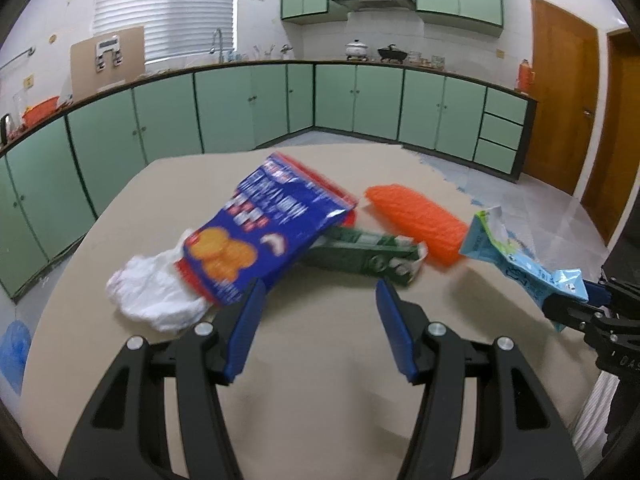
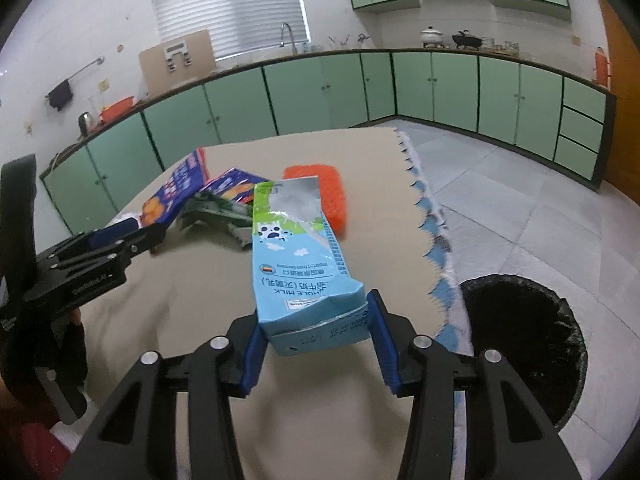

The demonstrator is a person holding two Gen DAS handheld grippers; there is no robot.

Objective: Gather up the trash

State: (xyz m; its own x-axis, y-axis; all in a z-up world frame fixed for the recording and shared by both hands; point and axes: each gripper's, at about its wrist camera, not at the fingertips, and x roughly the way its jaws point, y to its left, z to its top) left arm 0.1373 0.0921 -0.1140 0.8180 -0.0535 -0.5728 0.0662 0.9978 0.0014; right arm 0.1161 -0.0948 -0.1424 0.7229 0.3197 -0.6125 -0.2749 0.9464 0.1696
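A light blue milk carton [image 2: 296, 264] is lifted off the beige table [image 2: 168, 312], and my right gripper [image 2: 316, 328] is shut on its dented base. In the left wrist view the same carton [image 1: 516, 256] juts left from the right gripper [image 1: 568, 300]. My left gripper [image 1: 320, 312] stands open over the table with nothing between its fingers; the right wrist view shows the left gripper [image 2: 148, 234] at the left. Just beyond it lie a blue cracker bag [image 1: 260, 228], a white crumpled wrapper [image 1: 152, 292], a green carton [image 1: 368, 256] and an orange mesh piece [image 1: 416, 220].
A black-lined trash bin [image 2: 524, 352] stands on the floor just past the table's right edge. The tablecloth's scalloped edge [image 2: 432, 240] runs along that side. Green kitchen cabinets [image 1: 352, 100] line the far walls, and a wooden door [image 1: 560, 92] is at the right.
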